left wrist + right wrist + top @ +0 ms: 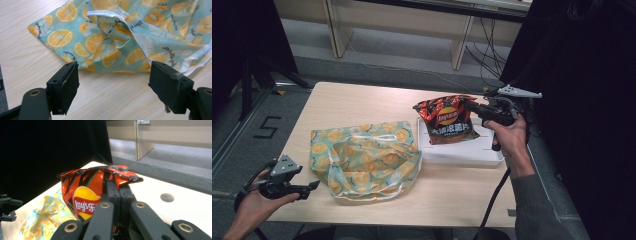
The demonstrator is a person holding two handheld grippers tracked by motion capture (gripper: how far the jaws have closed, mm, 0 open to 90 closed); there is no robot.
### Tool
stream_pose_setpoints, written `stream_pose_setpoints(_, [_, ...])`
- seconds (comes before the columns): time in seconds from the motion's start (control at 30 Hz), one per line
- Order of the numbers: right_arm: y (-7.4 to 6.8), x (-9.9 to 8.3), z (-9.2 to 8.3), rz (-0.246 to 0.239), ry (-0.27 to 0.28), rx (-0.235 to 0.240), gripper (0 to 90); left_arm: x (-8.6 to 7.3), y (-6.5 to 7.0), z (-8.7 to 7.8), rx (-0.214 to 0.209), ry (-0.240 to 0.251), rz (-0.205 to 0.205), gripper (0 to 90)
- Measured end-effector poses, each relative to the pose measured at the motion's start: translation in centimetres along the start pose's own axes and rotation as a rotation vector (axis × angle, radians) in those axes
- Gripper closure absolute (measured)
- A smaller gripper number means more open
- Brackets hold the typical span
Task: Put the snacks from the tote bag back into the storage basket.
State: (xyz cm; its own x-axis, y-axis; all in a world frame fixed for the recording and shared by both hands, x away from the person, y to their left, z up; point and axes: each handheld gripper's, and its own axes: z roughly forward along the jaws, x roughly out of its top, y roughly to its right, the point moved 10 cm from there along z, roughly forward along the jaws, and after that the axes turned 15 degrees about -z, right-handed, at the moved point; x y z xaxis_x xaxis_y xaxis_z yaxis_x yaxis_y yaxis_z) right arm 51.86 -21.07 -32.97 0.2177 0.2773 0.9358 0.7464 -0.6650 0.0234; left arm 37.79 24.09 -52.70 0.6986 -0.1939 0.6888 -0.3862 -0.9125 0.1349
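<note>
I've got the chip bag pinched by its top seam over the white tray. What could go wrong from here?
1. The right tool grips only the crimped edge of the Lay's chip bag; it may slip or tear.
2. The lemon-print bag lies collapsed, its mouth barely open, and the left tool stands open, short of it, so the chips could snag going in.

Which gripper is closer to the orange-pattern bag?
Left. The left gripper hovers open just beside the orange-print bag; the right gripper is farther off, clamping the chip bag.
</note>
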Motion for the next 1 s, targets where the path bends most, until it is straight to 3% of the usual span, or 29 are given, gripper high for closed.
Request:
stream_pose_setpoints(0.07, [0.3,-0.5,0.2,-0.003,-0.003,-0.001,90.0,0.1,-0.2,-0.1,0.008,-0.003,0.017,23.1])
stream_pose_setpoints(0.1, [0.3,-0.9,0.2,0.023,-0.020,-0.001,90.0,0.1,-0.2,-0.1,0.008,-0.003,0.016,23.0])
stream_pose_setpoints(0.13, [0.5,-1.1,0.5,-0.003,-0.006,-0.002,90.0,0.0,-0.2,-0.1,0.008,-0.003,0.015,23.0])
stream_pose_setpoints(0.17, [0.5,-1.4,0.5,0.030,-0.023,-0.005,90.0,0.0,-0.2,0.0,0.009,-0.004,0.014,23.0])
stream_pose_setpoints(0.23, [0.8,-1.9,0.9,0.008,-0.019,-0.008,90.0,0.0,-0.3,0.0,0.011,-0.004,0.016,23.0])
stream_pose_setpoints(0.33, [0.6,-2.9,1.2,0.062,-0.035,0.004,90.0,0.0,-0.3,0.0,0.010,-0.010,0.016,23.0])
stream_pose_setpoints(0.5, [0.3,-4.3,1.8,0.060,-0.037,0.014,90.0,-0.2,-0.2,0.2,0.009,-0.015,0.016,23.1])
stream_pose_setpoints(0.53, [0.0,-4.6,1.8,0.085,-0.043,0.019,90.0,-0.2,-0.2,0.2,0.010,-0.014,0.017,23.0])
stream_pose_setpoints(0.7, [0.0,-5.7,2.2,0.095,-0.038,0.031,90.0,-0.1,0.1,0.4,0.000,0.005,-0.015,23.1])
stream_pose_setpoints(0.73, [-0.4,-5.9,2.1,0.136,-0.053,0.037,90.0,-0.2,-0.1,0.3,0.005,-0.013,0.018,23.0])
stream_pose_setpoints(0.77, [0.0,-6.2,2.2,0.104,-0.052,0.029,90.0,-0.2,0.1,0.4,-0.003,-0.012,-0.006,23.0])
stream_pose_setpoints(0.8, [-0.3,-6.3,2.1,0.138,-0.070,0.035,90.0,-0.2,0.0,0.4,0.000,-0.012,0.000,23.0])
stream_pose_setpoints(0.87, [0.4,-6.4,2.1,0.092,-0.060,0.007,90.0,-0.2,-0.1,0.3,0.006,-0.014,0.018,23.0])
stream_pose_setpoints(0.9, [0.7,-6.6,2.1,0.086,-0.064,-0.001,90.0,-0.2,0.1,0.4,0.002,-0.003,0.001,23.0])
stream_pose_setpoints(0.93, [0.8,-6.7,2.0,0.104,-0.075,-0.001,90.0,-0.2,-0.1,0.3,0.005,-0.018,0.021,23.0])
stream_pose_setpoints(1.0, [1.3,-7.1,2.0,0.111,-0.091,-0.025,90.0,-0.1,0.1,0.5,0.004,0.004,-0.005,23.0])
